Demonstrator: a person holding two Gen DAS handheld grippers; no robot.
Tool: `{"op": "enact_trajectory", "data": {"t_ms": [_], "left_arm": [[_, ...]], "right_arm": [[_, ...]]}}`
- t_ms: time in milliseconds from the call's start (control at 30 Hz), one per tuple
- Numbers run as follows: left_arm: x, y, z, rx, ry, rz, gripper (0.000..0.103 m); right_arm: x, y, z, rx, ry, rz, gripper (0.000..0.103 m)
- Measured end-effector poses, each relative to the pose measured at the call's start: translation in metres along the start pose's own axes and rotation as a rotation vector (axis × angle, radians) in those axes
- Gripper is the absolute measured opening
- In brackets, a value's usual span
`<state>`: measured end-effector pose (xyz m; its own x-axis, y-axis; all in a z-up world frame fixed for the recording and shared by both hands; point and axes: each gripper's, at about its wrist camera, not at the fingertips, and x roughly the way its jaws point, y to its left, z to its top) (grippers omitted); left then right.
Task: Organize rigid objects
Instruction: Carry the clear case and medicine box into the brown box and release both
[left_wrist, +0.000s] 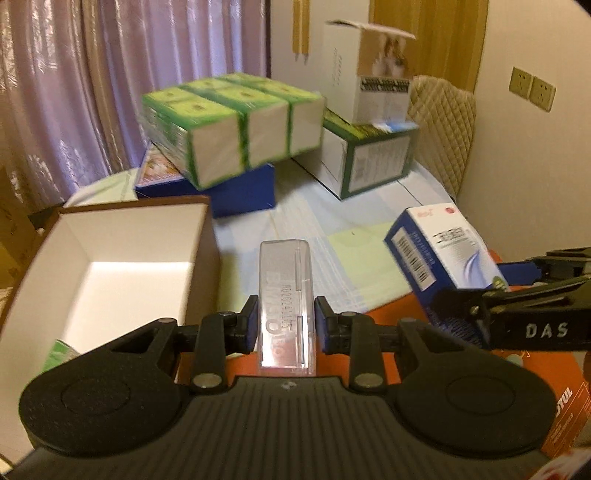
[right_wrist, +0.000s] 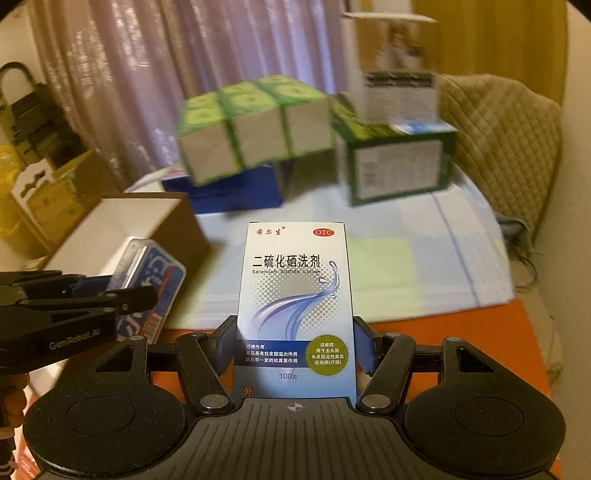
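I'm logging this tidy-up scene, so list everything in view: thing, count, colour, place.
clear plastic case: one, transparent, in left gripper.
lotion box: one, blue-white, in right gripper.
open box: one, brown outside, white inside, left.
tissue packs: one bundle, green-white, atop blue box.
blue box: one, blue, behind open box.
green carton: one, green-white, back right.
tall box: one, white, atop green carton.
chair: one, beige, behind table.
left gripper: black, shut.
right gripper: black, shut.

Mauve curtains (left_wrist: 110, 74), cream wall (left_wrist: 535, 166), quilted chair (left_wrist: 443, 125), wall sockets (left_wrist: 532, 88)
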<state>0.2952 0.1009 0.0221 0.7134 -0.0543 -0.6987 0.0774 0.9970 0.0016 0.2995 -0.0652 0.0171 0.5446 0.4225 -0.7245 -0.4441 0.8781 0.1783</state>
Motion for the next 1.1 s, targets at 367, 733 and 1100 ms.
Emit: {"op": "enact_trajectory", "data": {"t_ms": [367, 733, 1100], "left_arm": [[-0.045, 0.086, -0.006, -0.008, -0.054, 0.066, 0.026], [-0.049, 0.164, -0.006, -0.007, -0.045, 0.107, 0.026], [-0.006, 0.221, 0.005, -0.006, 0.025, 0.105, 0.026]], "right_arm": [[0.009, 0.102, 0.014, -0.077, -0.034, 0.094, 0.06], [0.041, 0.186, 0.031, -0.112, -0.031, 0.147, 0.06], [0.106, 0.234, 0.049, -0.133, 0.027, 0.119, 0.06]]}}
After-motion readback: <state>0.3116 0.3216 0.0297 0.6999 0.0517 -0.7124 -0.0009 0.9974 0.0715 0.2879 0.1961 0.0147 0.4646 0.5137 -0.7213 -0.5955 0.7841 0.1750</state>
